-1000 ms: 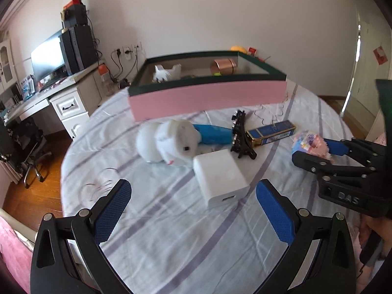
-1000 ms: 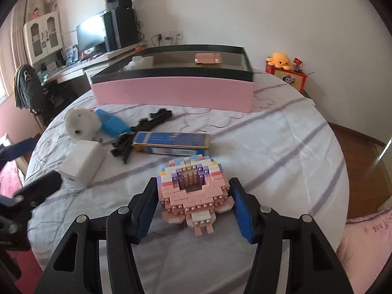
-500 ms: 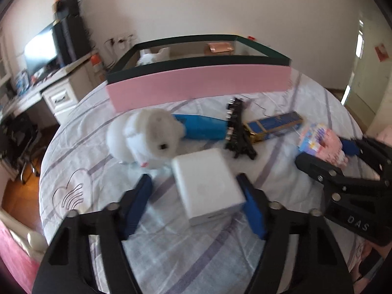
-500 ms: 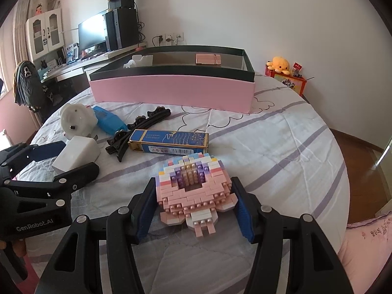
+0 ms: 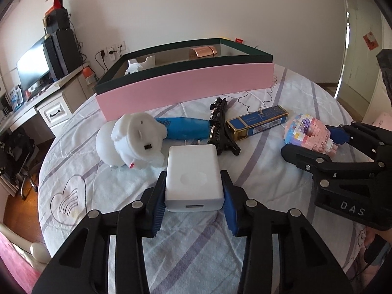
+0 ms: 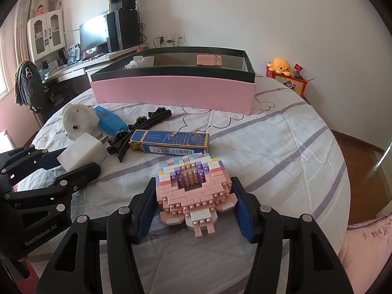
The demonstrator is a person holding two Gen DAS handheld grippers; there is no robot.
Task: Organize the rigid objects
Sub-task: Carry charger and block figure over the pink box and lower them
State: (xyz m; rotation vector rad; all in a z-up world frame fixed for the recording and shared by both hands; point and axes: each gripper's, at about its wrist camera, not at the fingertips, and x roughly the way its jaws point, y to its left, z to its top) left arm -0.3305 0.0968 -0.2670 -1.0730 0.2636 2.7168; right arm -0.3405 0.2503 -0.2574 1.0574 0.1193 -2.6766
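My left gripper [image 5: 193,196] is shut on a white charger block [image 5: 194,177], which also shows in the right wrist view [image 6: 82,153]. My right gripper [image 6: 194,207] is shut on a pink brick-built model [image 6: 194,191], seen at the right of the left wrist view [image 5: 310,134]. Both sit low over the striped tablecloth [image 5: 257,171]. A pink box with a dark green rim [image 5: 186,88] stands behind; it holds a white item [image 5: 133,67] and a copper-coloured item [image 5: 203,52].
On the cloth lie a white toy animal [image 5: 133,139], a blue tube [image 5: 183,128], black hair clips [image 5: 220,127] and a blue-and-gold carton [image 5: 257,122]. A desk with a monitor [image 5: 31,68] stands at the left. A yellow plush [image 6: 280,65] sits behind the table.
My left gripper moved forward and closed its jaws on the white charger block. My right gripper stayed shut on the brick model with little movement.
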